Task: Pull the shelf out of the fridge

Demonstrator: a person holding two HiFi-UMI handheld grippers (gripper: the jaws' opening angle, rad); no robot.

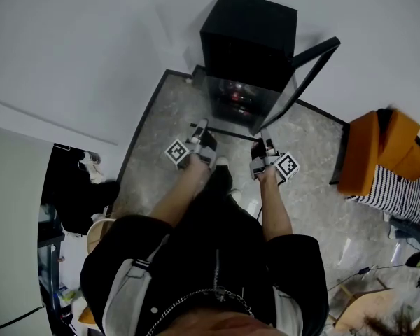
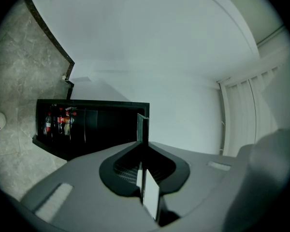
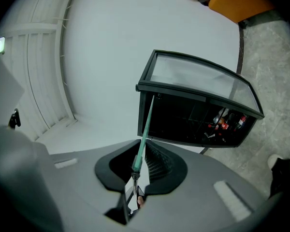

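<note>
A small black fridge [image 1: 248, 44] stands on the stone floor with its glass door [image 1: 304, 82] swung open to the right. The glass shelf [image 1: 227, 133] hangs level in front of it, outside the cabinet. My left gripper [image 1: 200, 126] is shut on the shelf's left end and my right gripper [image 1: 264, 140] on its right end. In the left gripper view the shelf [image 2: 143, 129] shows edge-on between the jaws of the gripper [image 2: 144, 170]. The right gripper view shows its green glass edge [image 3: 144, 129] pinched in the gripper [image 3: 137, 166]. Bottles [image 3: 227, 122] remain inside the fridge [image 3: 198, 115].
An orange chair [image 1: 381, 152] with a striped cloth stands at the right. Dark bags and clutter [image 1: 77, 187] lie at the left. A white wall rises behind the fridge, and a white curtain [image 2: 246, 115] hangs to one side.
</note>
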